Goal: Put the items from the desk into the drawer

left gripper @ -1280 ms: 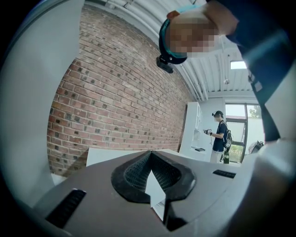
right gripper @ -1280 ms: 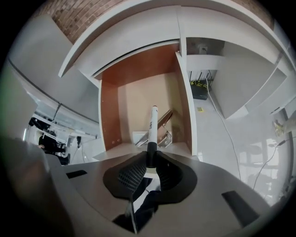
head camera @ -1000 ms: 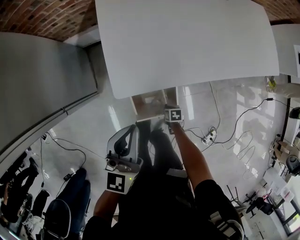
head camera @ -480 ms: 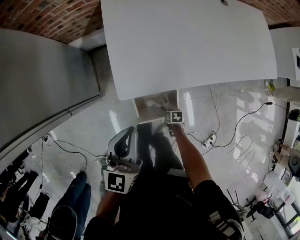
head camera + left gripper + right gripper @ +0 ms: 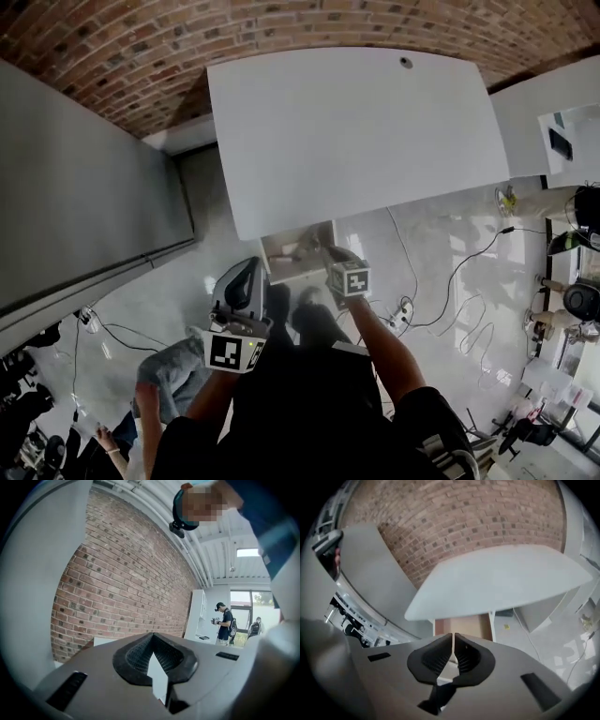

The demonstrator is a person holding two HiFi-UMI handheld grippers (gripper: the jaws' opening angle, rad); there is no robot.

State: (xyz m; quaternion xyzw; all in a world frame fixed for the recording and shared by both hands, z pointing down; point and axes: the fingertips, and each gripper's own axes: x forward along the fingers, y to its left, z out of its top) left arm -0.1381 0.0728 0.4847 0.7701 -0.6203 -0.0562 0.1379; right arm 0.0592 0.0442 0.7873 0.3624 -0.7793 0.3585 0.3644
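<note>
The white desk [image 5: 356,131] has a bare top. Under its near edge a wooden drawer [image 5: 298,251] stands pulled out, with some small items inside that I cannot make out. My right gripper [image 5: 339,267] is shut and sits at the drawer's front right corner. In the right gripper view its pads [image 5: 440,656] meet in front of the drawer [image 5: 461,625] below the desk [image 5: 501,581]. My left gripper [image 5: 239,291] hangs left of the drawer, apart from it. Its jaws [image 5: 157,677] are shut, with only a thin white sliver showing between them.
A grey partition [image 5: 84,206] runs along the left. Cables and a power strip [image 5: 403,314] lie on the glossy floor to the right. A second white desk [image 5: 553,112] carries a dark object. People stand at lower left [image 5: 159,375] and in the distance [image 5: 226,623].
The view has pulled back, so more of the desk and brick wall shows. My right gripper stays at the drawer's front. The left gripper has come up closer to the desk.
</note>
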